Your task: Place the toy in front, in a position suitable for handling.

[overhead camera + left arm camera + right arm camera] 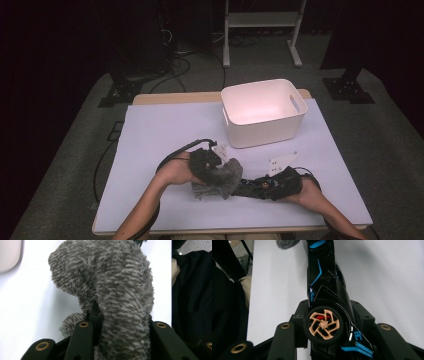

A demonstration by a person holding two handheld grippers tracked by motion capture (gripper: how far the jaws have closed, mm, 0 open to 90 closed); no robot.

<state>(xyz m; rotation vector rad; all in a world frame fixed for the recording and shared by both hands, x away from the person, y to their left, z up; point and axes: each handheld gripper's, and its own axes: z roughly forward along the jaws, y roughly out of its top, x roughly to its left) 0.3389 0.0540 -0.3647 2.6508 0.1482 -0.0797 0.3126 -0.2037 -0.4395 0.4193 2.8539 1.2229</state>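
Down at the near edge of the table (150,125), both forearms come in from below, and each hand has something in its tongs. The left gripper (212,167) is clamped on a grey fuzzy cloth (226,176); in the left gripper view the jaws are drawn in tight with the cloth (117,290) bunched thick between them and humped up above the white tabletop. Just to its right, the right gripper (267,184) has hold of a black toy car (250,186) with blue trim; in the right gripper view the jaws sit partway closed on either side of the car (324,290), pressing its flanks beside a copper-spoked wheel (323,326). The car's nose runs straight toward the cloth, and the cloth lies over that end. Farther back, well apart from both hands, a white bin (263,112) stands on the table's far side.
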